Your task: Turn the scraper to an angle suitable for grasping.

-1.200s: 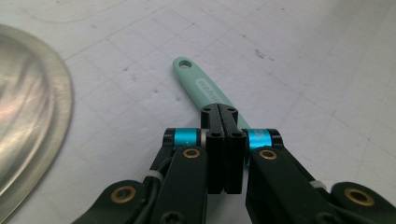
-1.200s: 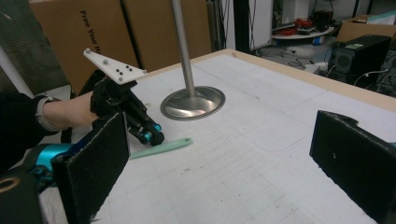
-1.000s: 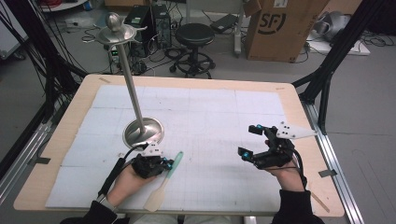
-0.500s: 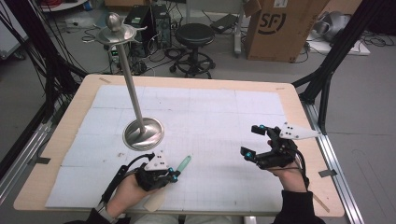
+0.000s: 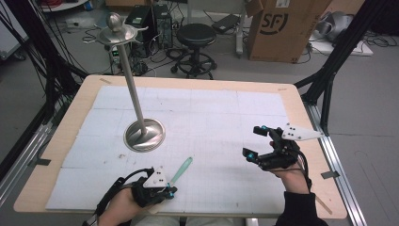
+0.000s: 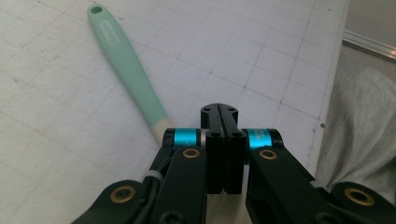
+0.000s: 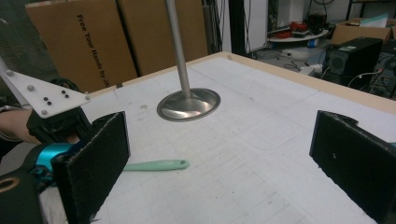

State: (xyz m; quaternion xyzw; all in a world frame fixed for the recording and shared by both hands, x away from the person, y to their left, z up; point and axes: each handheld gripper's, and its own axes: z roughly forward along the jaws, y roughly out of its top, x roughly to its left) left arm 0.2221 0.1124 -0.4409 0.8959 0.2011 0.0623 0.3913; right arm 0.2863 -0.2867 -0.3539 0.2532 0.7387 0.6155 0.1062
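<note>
A mint-green utensil handle (image 5: 181, 170) lies flat on the white mat, with a hanging hole at its far end (image 6: 96, 9). Its pale lower end runs under my left gripper (image 5: 170, 190), out of sight. In the left gripper view the jaws (image 6: 219, 109) are pressed together with nothing between them, and the handle (image 6: 130, 70) lies just to their left. My right gripper (image 5: 254, 142) hovers at the right of the mat, open wide and empty. Between its pads (image 7: 100, 158) the right gripper view shows the handle (image 7: 156, 165) and the left gripper (image 7: 56, 116).
A tall metal stand (image 5: 144, 134) with a round base and a knobbed top (image 5: 115, 28) rises from the mat's left half. The wooden table edge (image 5: 310, 117) frames the mat. A stool (image 5: 196, 35), a cardboard box (image 5: 282, 28) and cables lie beyond.
My left hand has drawn back from beside the stand's base toward the near edge. The green utensil has shifted with it. The right gripper has barely moved.
</note>
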